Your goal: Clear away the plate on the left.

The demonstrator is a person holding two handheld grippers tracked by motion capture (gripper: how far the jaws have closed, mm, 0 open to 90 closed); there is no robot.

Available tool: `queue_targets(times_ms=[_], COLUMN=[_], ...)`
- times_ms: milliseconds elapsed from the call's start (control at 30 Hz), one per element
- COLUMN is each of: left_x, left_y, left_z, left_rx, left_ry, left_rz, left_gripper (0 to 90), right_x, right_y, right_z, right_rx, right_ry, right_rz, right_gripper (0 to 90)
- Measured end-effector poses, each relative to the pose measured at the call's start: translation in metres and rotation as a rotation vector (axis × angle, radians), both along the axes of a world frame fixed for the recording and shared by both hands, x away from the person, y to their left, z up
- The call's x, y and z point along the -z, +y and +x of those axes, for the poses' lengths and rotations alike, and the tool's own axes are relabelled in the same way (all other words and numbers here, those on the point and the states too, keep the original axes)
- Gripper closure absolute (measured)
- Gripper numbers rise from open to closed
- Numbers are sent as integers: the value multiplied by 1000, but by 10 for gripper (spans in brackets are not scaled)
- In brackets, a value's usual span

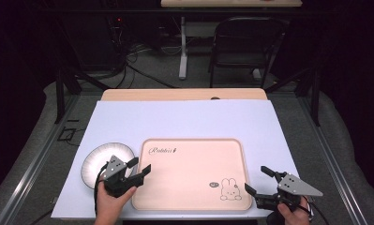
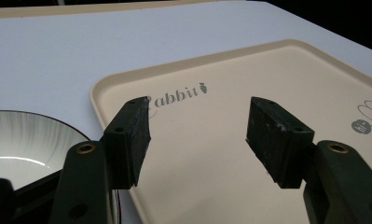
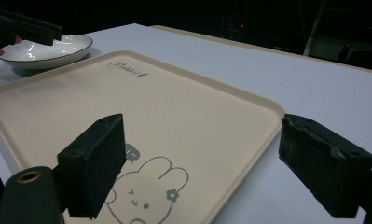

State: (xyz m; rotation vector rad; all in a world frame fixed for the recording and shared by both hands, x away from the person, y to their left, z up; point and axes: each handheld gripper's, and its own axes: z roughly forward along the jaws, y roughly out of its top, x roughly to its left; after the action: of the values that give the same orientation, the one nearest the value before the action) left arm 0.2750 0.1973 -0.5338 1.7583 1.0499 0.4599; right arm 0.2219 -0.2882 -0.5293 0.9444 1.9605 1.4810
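Now both claws, left [image 1: 141, 168] and right [image 1: 257, 180], gape wide, holding nothing.

Plate [image 1: 106, 159] lies left of tray [image 1: 192, 206] (just beside it).

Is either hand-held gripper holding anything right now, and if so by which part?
Nothing is held. The left hand-held gripper and right hand-held gripper both stand open, with bare space between their jaws.

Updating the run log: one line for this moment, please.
left gripper: open, empty, beside plate | right gripper: open, empty, at tray corner | tray: bare
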Motion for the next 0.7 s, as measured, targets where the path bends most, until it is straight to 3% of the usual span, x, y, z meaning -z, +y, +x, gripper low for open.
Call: queue_targets(times_ms=[333, 700], left_x=[2, 1], left_y=[1, 3], left_z=[1, 1], left_rx=[-5, -20], left_ry=[29, 28], left_rz=[-4, -2], left_gripper=[381, 381], right_x=[0, 0], right_y=[1, 1], right_z=[2, 2], right_rx=[-13, -19], right_ry=[2, 1], right_rz=[0, -2], right_gripper=[147, 147])
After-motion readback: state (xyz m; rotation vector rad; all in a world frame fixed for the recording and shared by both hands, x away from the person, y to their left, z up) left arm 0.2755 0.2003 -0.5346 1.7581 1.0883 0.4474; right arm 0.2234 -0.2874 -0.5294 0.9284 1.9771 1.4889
